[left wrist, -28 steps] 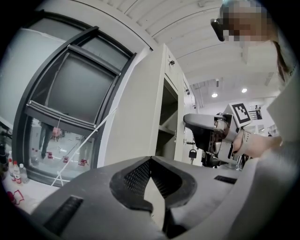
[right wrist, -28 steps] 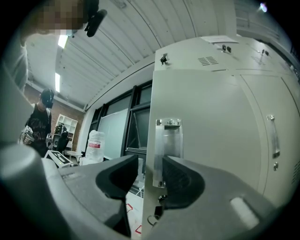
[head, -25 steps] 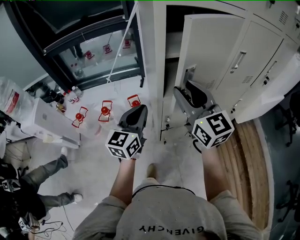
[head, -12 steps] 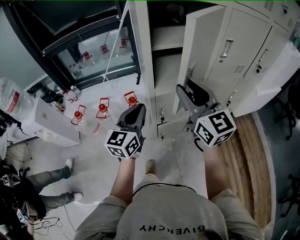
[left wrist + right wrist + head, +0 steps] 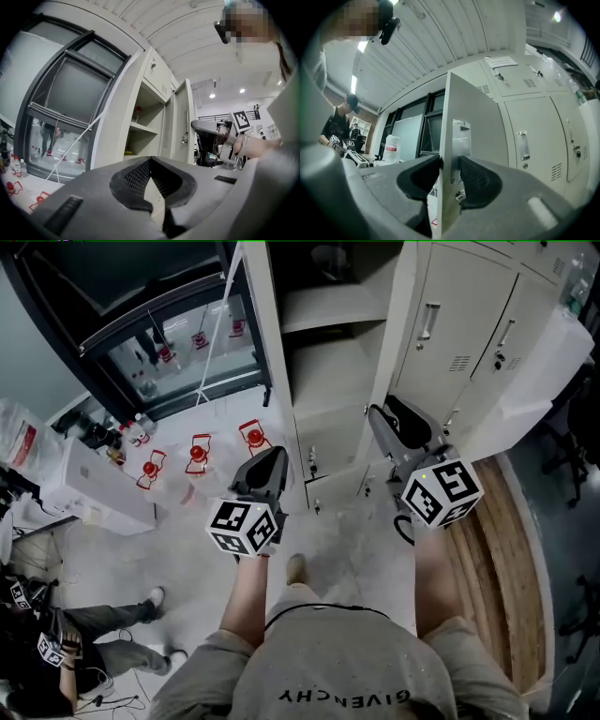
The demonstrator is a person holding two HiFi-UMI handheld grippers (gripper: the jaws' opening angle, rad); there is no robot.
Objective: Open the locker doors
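Pale lockers (image 5: 469, 324) filled the wall ahead in the head view, with one compartment (image 5: 328, 352) standing open. Its locker door (image 5: 398, 334) stood upright, edge toward the person, directly before the right gripper (image 5: 380, 418). The left gripper (image 5: 274, 460) hung well apart, to the left. In the left gripper view, those jaws were pressed together on nothing. In the right gripper view, the jaws had just been closing and pinched the door's free edge, plain grey metal with a small latch plate (image 5: 461, 140). I judge the right hand would do the swinging.
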